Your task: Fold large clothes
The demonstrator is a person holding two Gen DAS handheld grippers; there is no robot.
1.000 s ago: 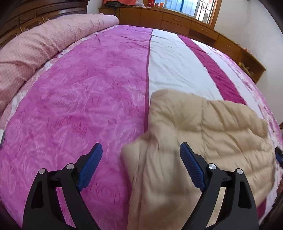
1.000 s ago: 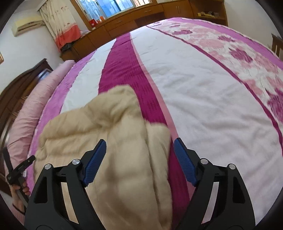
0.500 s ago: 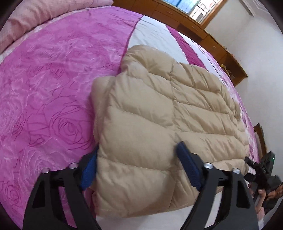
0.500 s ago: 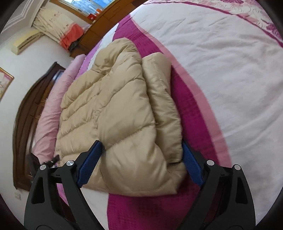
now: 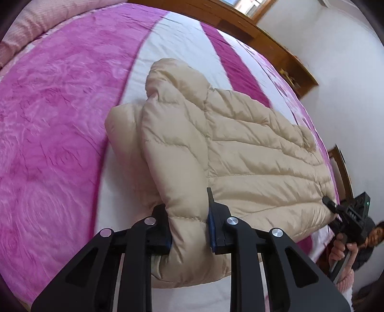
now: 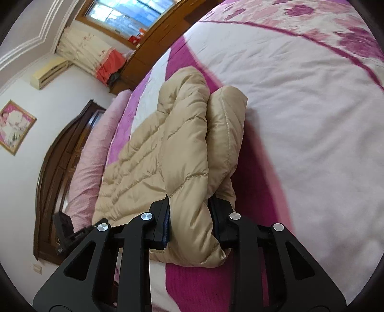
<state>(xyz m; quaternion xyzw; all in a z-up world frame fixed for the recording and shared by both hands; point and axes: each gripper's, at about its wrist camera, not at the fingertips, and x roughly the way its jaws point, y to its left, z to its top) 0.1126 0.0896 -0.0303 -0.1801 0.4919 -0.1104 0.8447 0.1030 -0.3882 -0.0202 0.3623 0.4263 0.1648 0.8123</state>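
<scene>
A home bedroom: a wide bed [image 6: 312, 120] with pink bolster [image 6: 91, 163], wooden headboard [image 6: 48, 182], curtains [image 6: 84, 50], far window [image 6: 120, 14].

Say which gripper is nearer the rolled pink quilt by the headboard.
Left. The left gripper clamps the jacket corner on the pink quilt side; the right gripper clamps the far corner.
</scene>
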